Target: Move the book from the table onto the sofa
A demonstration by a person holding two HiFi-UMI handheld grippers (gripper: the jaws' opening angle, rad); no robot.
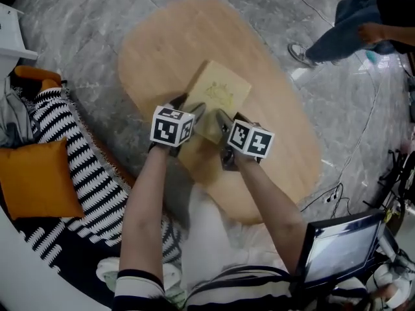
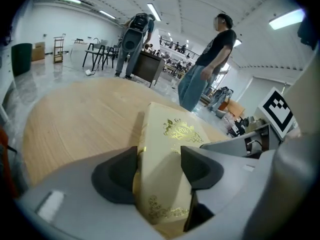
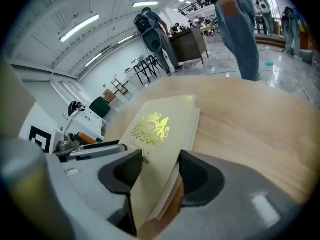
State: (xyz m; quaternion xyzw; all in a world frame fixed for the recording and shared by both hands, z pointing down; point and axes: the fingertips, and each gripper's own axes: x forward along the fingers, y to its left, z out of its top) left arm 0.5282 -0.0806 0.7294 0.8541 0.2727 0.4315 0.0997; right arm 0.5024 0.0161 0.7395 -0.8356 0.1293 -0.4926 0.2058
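The left claw [image 2: 159, 157] is closed about three-quarters of the way, its dark pads pressed on either face of the book [image 2: 176, 130] at the near left corner, by the spine. The right claw [image 3: 160, 161] is set about as narrow and nips the near right corner, one pad on the cream cover and the other against the page side. The book lies near the middle of the oval wooden bench [image 1: 162, 50], its length running away from the person. Its near end may be tipped up a little in the pads, but no view makes that plain. It looks like a stiff, fairly thick volume with a smooth cover stamped in gold, so I judge it moderately heavy, rigid enough not to sag, and rather slippery under rubber. Gripping across its thickness at both near corners seems sound, since the right claw keeps the pages from fanning open. The sofa [image 1: 9, 258], with a striped throw [image 1: 78, 154] and an orange cushion [image 1: 39, 180], sits near left of the bench.
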